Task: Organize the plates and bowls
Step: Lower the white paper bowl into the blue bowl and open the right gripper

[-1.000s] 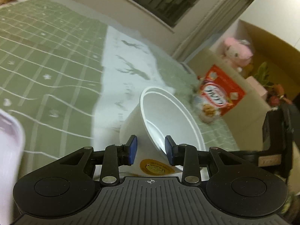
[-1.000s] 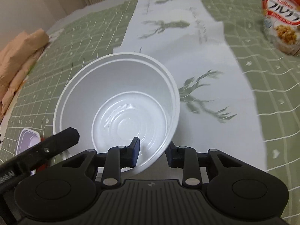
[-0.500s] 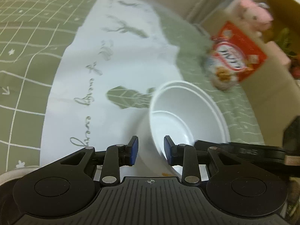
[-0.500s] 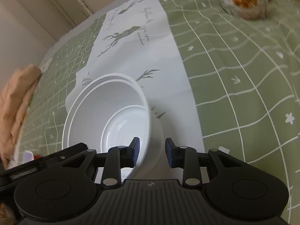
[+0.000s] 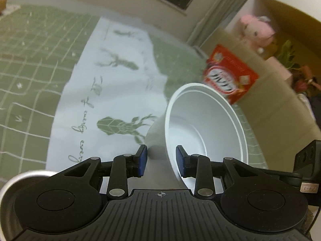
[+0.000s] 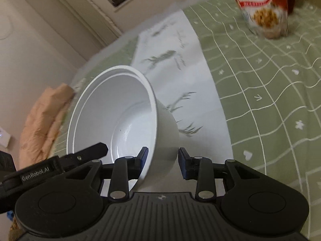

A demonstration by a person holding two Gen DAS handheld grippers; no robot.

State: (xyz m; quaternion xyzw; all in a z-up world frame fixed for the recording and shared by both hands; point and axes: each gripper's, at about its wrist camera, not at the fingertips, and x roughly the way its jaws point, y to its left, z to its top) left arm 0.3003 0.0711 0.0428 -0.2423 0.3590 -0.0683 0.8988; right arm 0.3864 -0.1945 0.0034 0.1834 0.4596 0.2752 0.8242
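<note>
A white plastic bowl (image 5: 202, 128) is held tilted above the table; a second rim line inside it suggests two nested bowls. My left gripper (image 5: 161, 161) has its jaws astride the bowl's near wall, one pad outside and one inside. In the right wrist view the same bowl (image 6: 114, 116) is gripped on its opposite wall by my right gripper (image 6: 163, 163), one pad inside and one outside. The left gripper's black finger (image 6: 88, 152) shows across the bowl's rim there.
A green checked tablecloth (image 6: 270, 92) with a white deer-print runner (image 5: 112, 84) covers the table. A red cereal bag (image 5: 228, 78) stands at the far right; it also shows in the right wrist view (image 6: 260, 6). A metal rim (image 5: 22, 178) sits low left. A tan cloth (image 6: 46, 120) lies at the left edge.
Both grippers have lifted and tilted the bowl, and the views have swung up toward the wall and window. The grip on the bowl looks unchanged.
</note>
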